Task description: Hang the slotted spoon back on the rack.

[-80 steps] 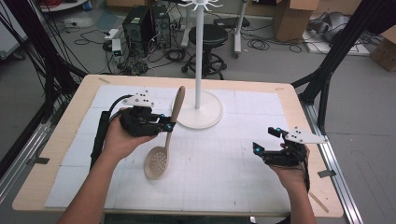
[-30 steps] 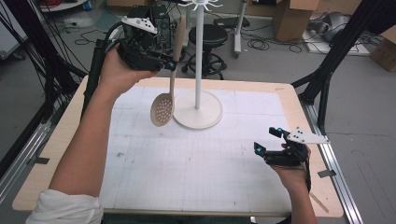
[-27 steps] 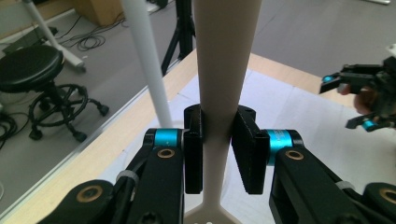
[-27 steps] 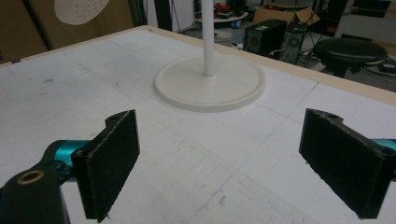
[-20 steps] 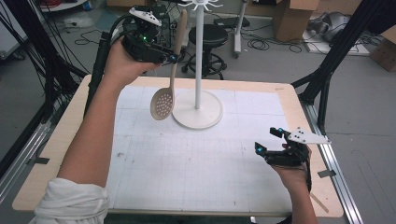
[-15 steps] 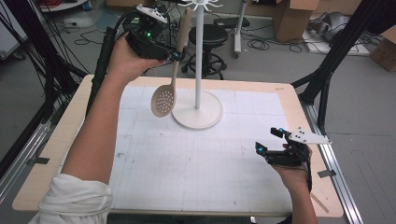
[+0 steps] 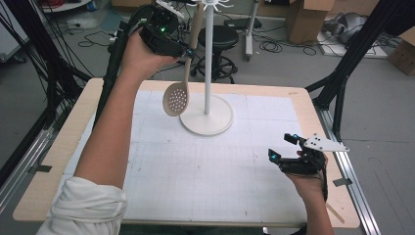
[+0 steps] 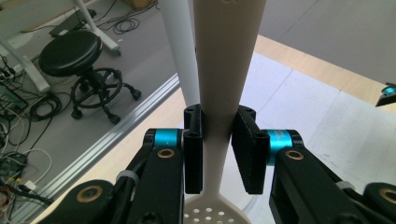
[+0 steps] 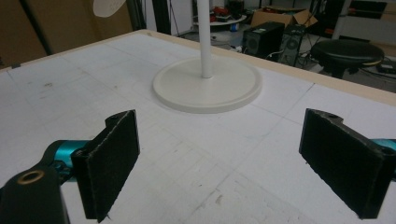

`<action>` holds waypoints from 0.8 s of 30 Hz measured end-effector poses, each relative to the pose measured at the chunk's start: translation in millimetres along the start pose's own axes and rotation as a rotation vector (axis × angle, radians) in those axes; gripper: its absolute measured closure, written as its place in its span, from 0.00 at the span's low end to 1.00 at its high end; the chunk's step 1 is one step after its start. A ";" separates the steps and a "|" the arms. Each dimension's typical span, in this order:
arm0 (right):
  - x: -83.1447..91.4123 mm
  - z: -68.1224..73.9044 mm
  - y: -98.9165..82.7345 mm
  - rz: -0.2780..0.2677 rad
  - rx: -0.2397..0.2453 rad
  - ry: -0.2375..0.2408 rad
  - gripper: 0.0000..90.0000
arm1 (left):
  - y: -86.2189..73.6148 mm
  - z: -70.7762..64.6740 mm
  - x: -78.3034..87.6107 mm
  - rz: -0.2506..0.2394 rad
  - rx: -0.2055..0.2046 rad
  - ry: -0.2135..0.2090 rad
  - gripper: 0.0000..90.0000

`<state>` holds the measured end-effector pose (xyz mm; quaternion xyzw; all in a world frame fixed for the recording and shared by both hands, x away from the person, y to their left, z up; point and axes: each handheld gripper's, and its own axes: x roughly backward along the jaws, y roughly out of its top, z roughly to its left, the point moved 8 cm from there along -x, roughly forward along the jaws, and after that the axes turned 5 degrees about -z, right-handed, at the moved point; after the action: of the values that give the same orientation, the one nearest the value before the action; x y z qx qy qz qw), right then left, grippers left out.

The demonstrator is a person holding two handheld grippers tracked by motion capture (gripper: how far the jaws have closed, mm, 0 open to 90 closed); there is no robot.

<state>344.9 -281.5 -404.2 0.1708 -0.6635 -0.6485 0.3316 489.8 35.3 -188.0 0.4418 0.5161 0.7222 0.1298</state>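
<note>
Overhead, the left hand-held gripper (image 7: 188,49) clamps the slotted spoon (image 7: 177,98) beside the stand's pole (image 7: 209,58); the right hand-held gripper (image 7: 283,147) gapes near the table's edge (image 7: 320,127).

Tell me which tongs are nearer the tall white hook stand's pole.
Left. The left tongs hold a beige slotted spoon beside the pole; the right tongs sit open near the table's front right.

So the table (image 7: 54,161) is a light wood top with a big white gridded mat (image 7: 205,186) covering most of it, leaving bare wood around the edges. The only thing sitting on the mat is the white stand's round base (image 7: 206,117), near the middle of the far edge.
</note>
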 end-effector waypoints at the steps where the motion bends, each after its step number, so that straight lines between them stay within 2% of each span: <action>1: 0.1 0.0 0.1 0.000 0.000 0.000 0.12 | -0.4 0.9 0.2 0.005 0.000 0.002 0.83; 7: -0.3 0.2 -0.1 0.001 -0.001 0.001 0.12 | -2.9 6.0 1.9 0.013 0.010 0.017 0.83; 24: -0.3 1.4 0.3 0.001 0.003 0.005 0.12 | -7.3 9.9 1.5 0.026 0.025 0.028 0.83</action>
<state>344.2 -280.2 -403.9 0.1726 -0.6637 -0.6470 0.3333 494.6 45.7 -192.8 0.4398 0.5212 0.7234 0.1076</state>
